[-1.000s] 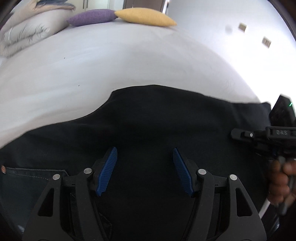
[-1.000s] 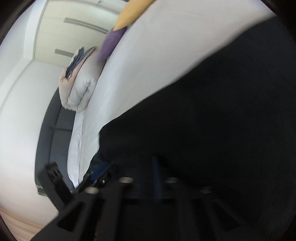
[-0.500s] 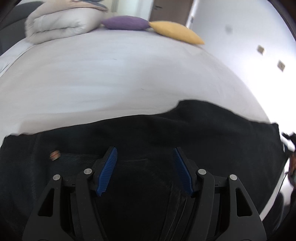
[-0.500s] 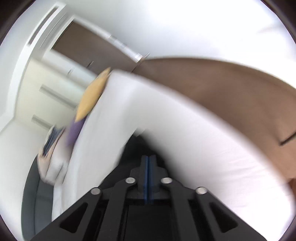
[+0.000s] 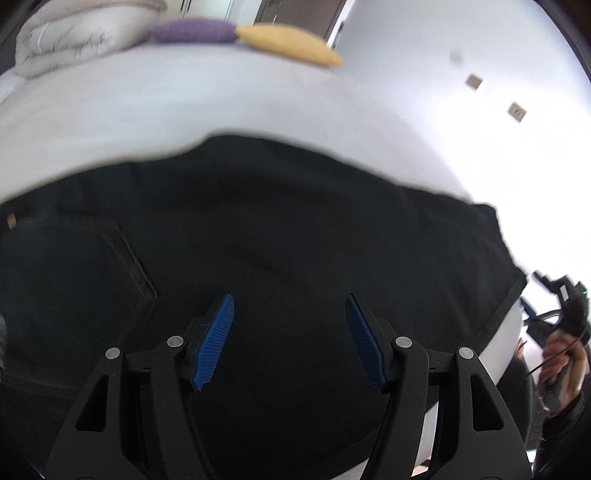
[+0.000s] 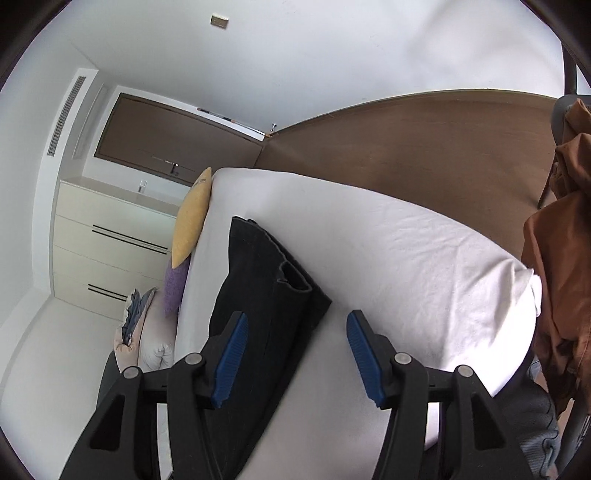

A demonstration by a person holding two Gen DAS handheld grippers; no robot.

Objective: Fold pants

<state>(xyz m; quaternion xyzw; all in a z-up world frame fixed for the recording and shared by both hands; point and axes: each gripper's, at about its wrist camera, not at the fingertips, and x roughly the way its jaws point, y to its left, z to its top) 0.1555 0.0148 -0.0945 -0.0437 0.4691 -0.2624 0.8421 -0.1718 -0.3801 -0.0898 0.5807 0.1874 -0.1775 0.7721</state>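
Note:
Dark denim pants (image 5: 280,236) lie spread flat on a white bed (image 5: 184,99), with a copper rivet (image 5: 12,220) and a pocket seam at the left. My left gripper (image 5: 290,339) is open and empty just above the fabric. In the right wrist view the pants (image 6: 258,295) show as a folded dark stack with layered hems near the bed's edge. My right gripper (image 6: 293,358) is open and empty, held off the bed's end beside the hems. It also shows at the far right of the left wrist view (image 5: 557,295).
A purple cushion (image 5: 192,30), a yellow cushion (image 5: 288,42) and a rolled white duvet (image 5: 74,40) lie at the bed's far end. Brown floor (image 6: 424,147), a white dresser (image 6: 110,240) and a brown garment (image 6: 561,266) on a chair flank the bed.
My right gripper was shut at the pants' hem; it has opened, let go and drawn back off the bed's end. My left gripper stays open and has shifted slightly over the pants.

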